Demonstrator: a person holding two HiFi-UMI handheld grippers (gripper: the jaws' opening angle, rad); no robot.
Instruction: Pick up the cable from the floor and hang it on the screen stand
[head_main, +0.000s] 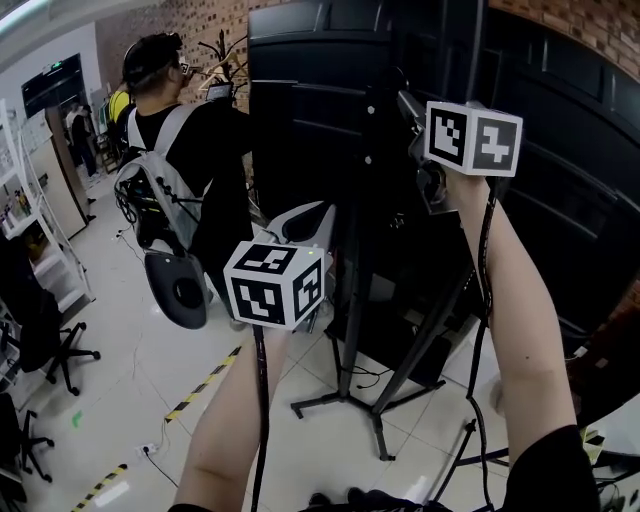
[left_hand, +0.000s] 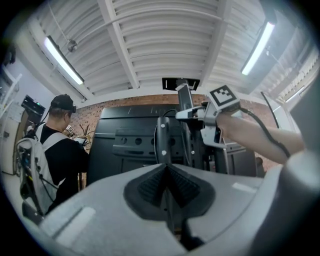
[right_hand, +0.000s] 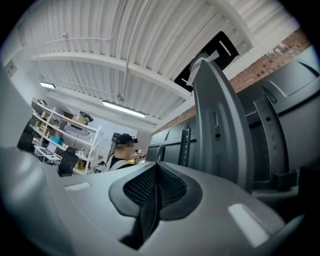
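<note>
The black screen stand's pole (head_main: 358, 230) rises in front of a large black screen (head_main: 300, 90). My right gripper (head_main: 410, 115) is raised beside the top of the pole, its jaws shut. In the right gripper view (right_hand: 157, 172) a dark band that looks like the black cable (right_hand: 149, 215) is pinched between the pads. The left gripper view shows that gripper (left_hand: 186, 112) close to the pole (left_hand: 164, 140). My left gripper (head_main: 305, 222) is lower and left of the pole; its pads (left_hand: 167, 172) are shut with nothing between them.
The stand's tripod legs (head_main: 340, 400) spread over the white tiled floor. A person with a backpack (head_main: 170, 170) stands at the back left by a shelf (head_main: 40, 230). An office chair (head_main: 50, 340) is at the left, near yellow-black floor tape (head_main: 200, 385).
</note>
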